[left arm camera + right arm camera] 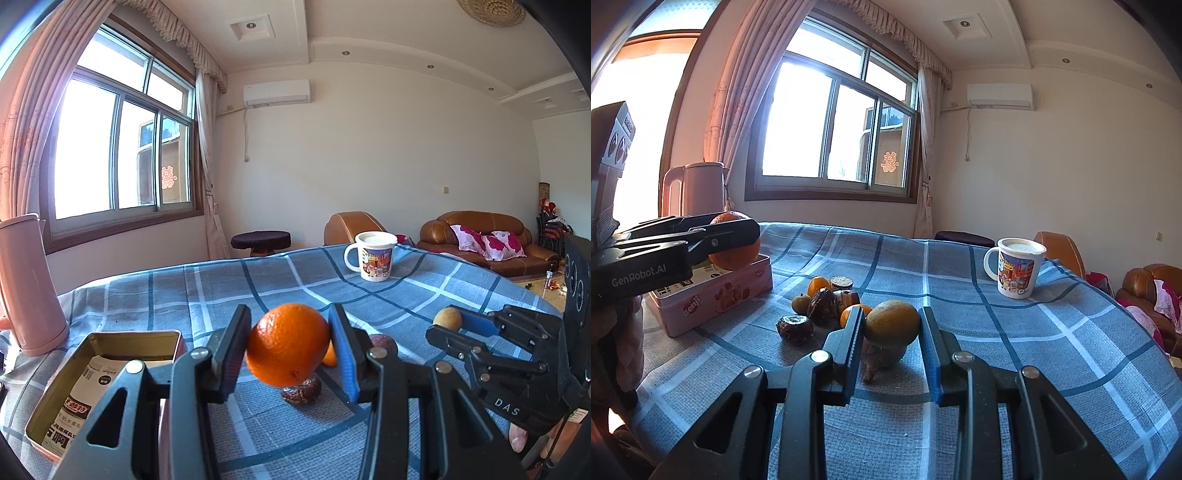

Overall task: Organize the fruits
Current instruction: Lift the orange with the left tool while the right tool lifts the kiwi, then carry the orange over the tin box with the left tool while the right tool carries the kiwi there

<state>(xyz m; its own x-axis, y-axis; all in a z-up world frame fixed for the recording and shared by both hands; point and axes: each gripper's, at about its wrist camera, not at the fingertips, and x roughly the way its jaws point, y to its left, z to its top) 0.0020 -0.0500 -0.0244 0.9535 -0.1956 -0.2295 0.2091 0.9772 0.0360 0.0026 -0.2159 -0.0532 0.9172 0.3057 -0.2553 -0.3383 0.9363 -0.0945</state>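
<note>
Holding an orange [287, 344] off the cloth, the left gripper [288, 345] has its two pads pressed on the fruit's sides; in the right wrist view the same orange [737, 251] hangs over the near corner of the open pink tin [716, 299], clear of its rim. The tin [55, 398] holds printed paper and sits at the left of the blue checked tablecloth [258, 288]. The right gripper [892, 325] is clamped on a smaller yellow-green citrus fruit [892, 324], lifted just above a brownish fruit [882, 354] that lies directly under it; from the left wrist view this held fruit [447, 318] shows only as a small yellow ball at the fingertips of the right gripper [448, 321]. Between the two grippers a loose cluster remains on the cloth: two small oranges [817, 285], a small green-yellow fruit [800, 304], and several dark wrinkled fruits [795, 328], one of them [302, 391] right beneath the held orange. A pink kettle [696, 188] stands behind the tin, near the window. A white cartoon-printed mug [1015, 267] stands well apart at the far side of the table. A brown leather sofa [487, 236] with floral pillows is in the background.
</note>
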